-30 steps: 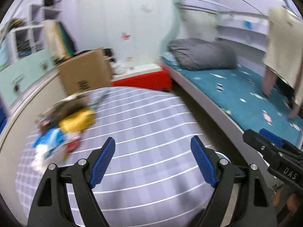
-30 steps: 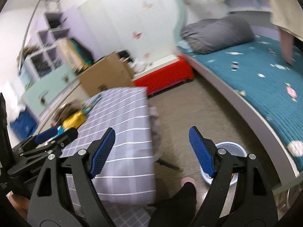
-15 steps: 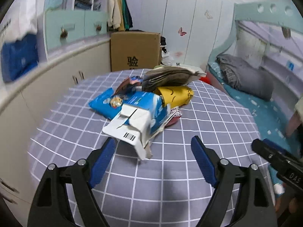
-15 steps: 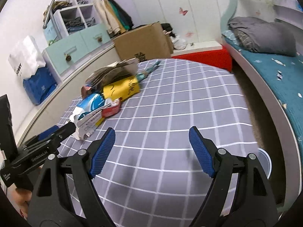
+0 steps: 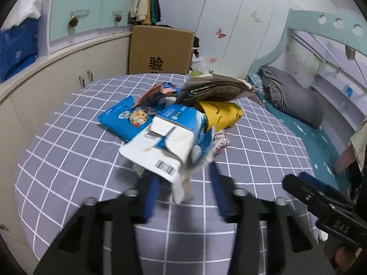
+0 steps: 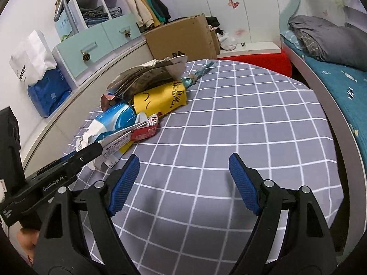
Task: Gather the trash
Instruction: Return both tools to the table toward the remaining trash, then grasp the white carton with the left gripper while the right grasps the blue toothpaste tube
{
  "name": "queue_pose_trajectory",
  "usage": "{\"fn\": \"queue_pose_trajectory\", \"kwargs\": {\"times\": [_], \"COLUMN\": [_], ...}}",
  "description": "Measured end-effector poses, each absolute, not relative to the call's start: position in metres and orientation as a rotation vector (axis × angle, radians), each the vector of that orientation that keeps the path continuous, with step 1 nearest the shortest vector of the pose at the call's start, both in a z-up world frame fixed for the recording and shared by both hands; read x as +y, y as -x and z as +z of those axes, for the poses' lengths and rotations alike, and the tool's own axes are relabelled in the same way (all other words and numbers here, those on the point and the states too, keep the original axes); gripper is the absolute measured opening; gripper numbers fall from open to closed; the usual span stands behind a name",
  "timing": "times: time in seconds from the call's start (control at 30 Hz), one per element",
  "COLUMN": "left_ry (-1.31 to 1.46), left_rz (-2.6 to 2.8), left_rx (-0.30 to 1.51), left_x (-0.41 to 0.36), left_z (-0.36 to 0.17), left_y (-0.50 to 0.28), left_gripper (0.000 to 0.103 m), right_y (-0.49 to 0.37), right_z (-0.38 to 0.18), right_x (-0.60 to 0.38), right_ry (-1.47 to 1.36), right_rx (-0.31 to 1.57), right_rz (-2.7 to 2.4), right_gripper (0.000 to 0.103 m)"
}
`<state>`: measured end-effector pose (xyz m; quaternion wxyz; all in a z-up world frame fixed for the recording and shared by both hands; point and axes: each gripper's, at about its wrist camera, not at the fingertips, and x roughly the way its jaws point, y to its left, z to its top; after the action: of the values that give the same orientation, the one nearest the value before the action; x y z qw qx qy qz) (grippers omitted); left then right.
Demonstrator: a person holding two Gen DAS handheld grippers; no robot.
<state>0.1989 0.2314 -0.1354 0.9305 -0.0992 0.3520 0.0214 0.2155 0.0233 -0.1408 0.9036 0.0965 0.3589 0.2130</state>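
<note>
Trash pile (image 5: 174,119) all on the checked desk (image 5: 68,151), nothing collected yet. Left tool (image 5: 183,183) closing around white carton flap (image 5: 158,158); right tool (image 6: 183,181) wide open, empty.

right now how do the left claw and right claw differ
The left claw is closing with the white and blue carton between its jaws; the right claw stands wide open over bare checked cloth, nothing between its jaws. Both have blue pads on black arms.
</note>
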Motion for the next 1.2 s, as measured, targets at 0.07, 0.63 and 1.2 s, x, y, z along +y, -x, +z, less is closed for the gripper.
{"fn": "queue_pose_trajectory", "kwargs": {"times": [0.07,0.63,1.2], "left_ry": [0.209,0.201,0.339], "left_rz": [0.027,0.007,0.053], "left_rx": [0.718,0.680,0.533], "left_x": [0.234,0.260,0.322], "left_z": [-0.134,-0.133,-0.115], "left_y": [-0.196,-0.160,-0.103], "left_gripper": [0.018,0.009,0.003], "right_y": [-0.218,-0.236,-0.247], "right_z": [-0.140,-0.126,-0.144], "right_x": [0.029,0.076,0.122], "right_ry": [-0.195,-0.265,-0.296], "right_rx": [0.745,0.767,0.844], "right_rz": [0.451,0.564,0.610], "right_gripper": [0.079,0.079,0.079]}}
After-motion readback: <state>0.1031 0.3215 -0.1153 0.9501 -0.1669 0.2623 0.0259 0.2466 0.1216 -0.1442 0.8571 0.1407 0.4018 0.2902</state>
